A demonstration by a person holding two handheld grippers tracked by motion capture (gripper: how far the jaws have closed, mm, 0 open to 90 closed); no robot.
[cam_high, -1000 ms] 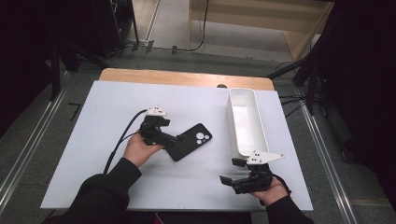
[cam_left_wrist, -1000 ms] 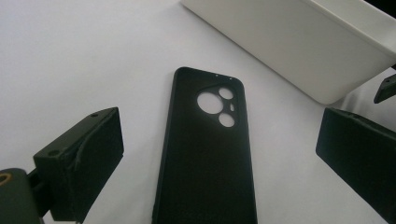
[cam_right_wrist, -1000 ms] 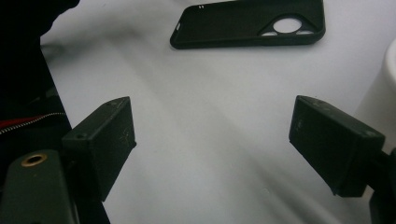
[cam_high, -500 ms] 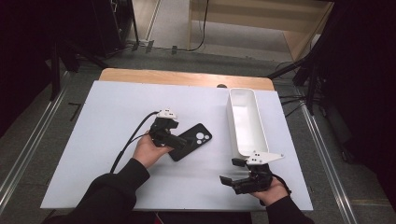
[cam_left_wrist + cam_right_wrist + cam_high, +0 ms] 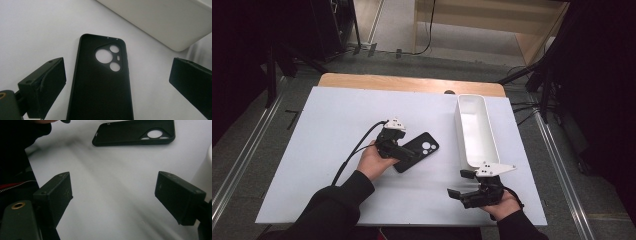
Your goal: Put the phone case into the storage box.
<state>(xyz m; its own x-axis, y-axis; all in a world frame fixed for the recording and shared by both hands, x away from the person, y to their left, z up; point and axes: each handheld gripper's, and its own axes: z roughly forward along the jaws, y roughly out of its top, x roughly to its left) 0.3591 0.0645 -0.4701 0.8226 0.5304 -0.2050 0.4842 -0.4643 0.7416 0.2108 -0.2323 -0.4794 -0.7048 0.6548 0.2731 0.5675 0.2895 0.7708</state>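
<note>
I see the black phone case (image 5: pixel 417 151) lying flat on the white bench (image 5: pixel 337 130), near the middle and slightly to the near side. Its hollow inner side faces up. The camera cut-outs sit at its far-right end, pointing toward the white tray (image 5: pixel 477 131).

My left tool (image 5: pixel 404 154) sits at the near-left end of the case, low over it. In the left gripper view the jaws stand wide, one on each side of the phone case (image 5: pixel 101 82), and neither pad presses on it. I read the gap on each side as clear, so the case is not gripped.

My right tool (image 5: pixel 462 184) is at the near-right part of the bench, just near of the tray's near end. In the right gripper view its jaws stand wide with bare bench between them. The phone case (image 5: pixel 135 132) lies farther off in that view, well apart from the pads.

The white tray is long and narrow, set on the right side of the bench, running from near to far. Case and tray are near each other but apart.
</note>
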